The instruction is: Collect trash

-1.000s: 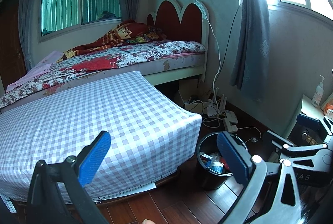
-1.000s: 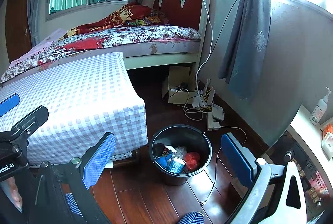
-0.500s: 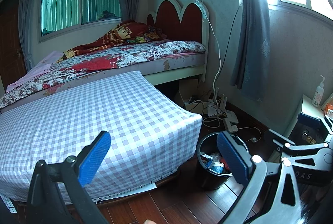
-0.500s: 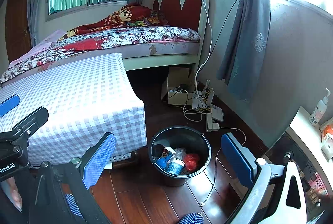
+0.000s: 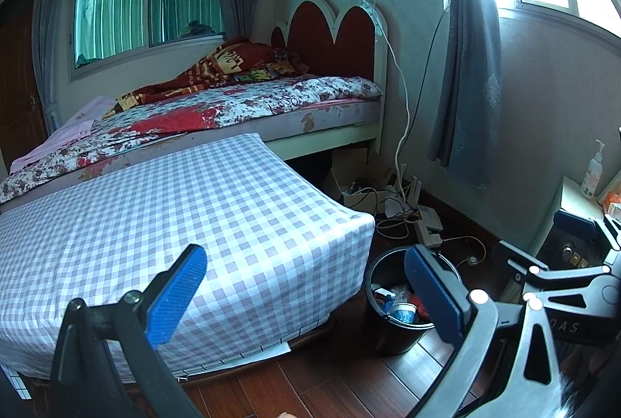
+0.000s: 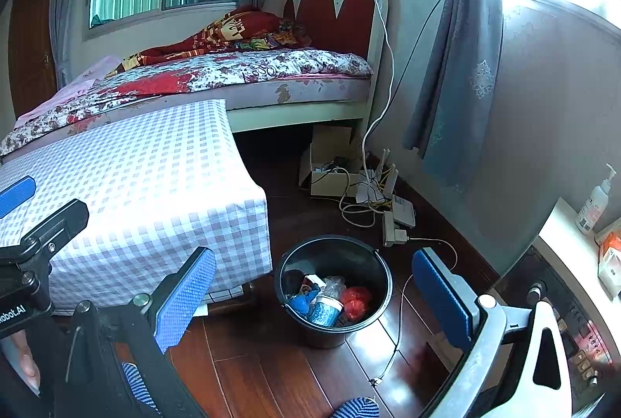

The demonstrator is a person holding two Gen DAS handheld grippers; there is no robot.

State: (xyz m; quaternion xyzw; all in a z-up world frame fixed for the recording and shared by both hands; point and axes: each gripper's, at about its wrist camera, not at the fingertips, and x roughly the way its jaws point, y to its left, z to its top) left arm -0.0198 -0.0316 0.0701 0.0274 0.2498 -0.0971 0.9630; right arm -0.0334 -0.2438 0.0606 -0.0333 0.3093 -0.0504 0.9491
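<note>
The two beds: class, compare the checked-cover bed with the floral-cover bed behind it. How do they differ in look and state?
1. The checked-cover bed has a lilac-and-white check; the floral-cover bed has a red-and-white flower print.
2. The checked one lies smooth and bare; the floral one carries a rumpled red blanket.
3. The floral one has a red scalloped headboard; none shows on the checked one.

Both stand side by side on the wooden floor.

Home bedroom: bed [image 5: 248, 107], curtains [image 5: 469, 68]
</note>
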